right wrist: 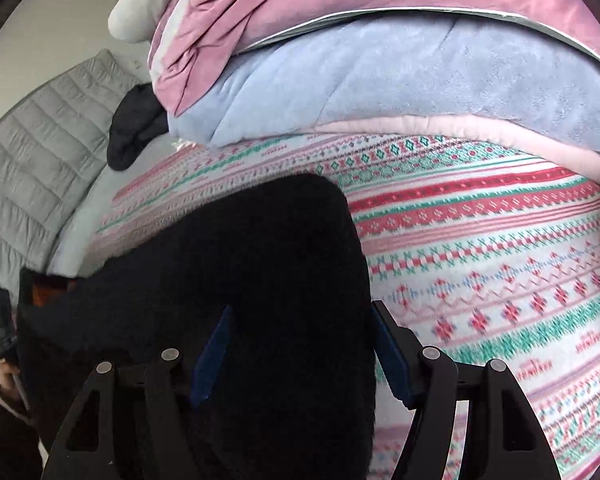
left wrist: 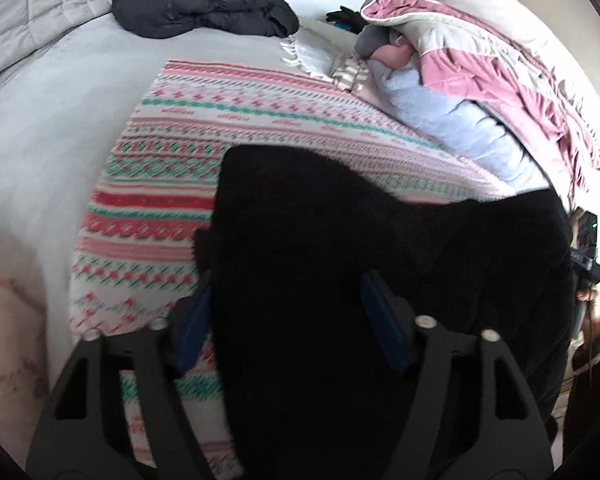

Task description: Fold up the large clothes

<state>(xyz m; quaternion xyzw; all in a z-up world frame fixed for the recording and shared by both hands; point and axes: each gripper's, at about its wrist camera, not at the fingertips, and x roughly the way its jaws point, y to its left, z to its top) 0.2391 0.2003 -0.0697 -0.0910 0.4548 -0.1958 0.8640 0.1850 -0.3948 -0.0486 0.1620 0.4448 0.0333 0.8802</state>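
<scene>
The grey bed surface (left wrist: 40, 140) lies bare to the left of the patterned blanket (left wrist: 172, 184), giving open passage there. Along the blanket's far edge a heap of pink and blue bedding (right wrist: 380, 80) rises like a wall, and a dark jacket (left wrist: 204, 0) blocks the corner by the quilted headboard (right wrist: 32, 160).

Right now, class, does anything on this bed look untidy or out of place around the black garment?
Yes. The fuzzy black garment lies bunched and unfolded on the patterned pink, red and green blanket. Behind it, pink and pale blue bedding is heaped loosely, and a dark puffy jacket sits crumpled near the headboard.
</scene>
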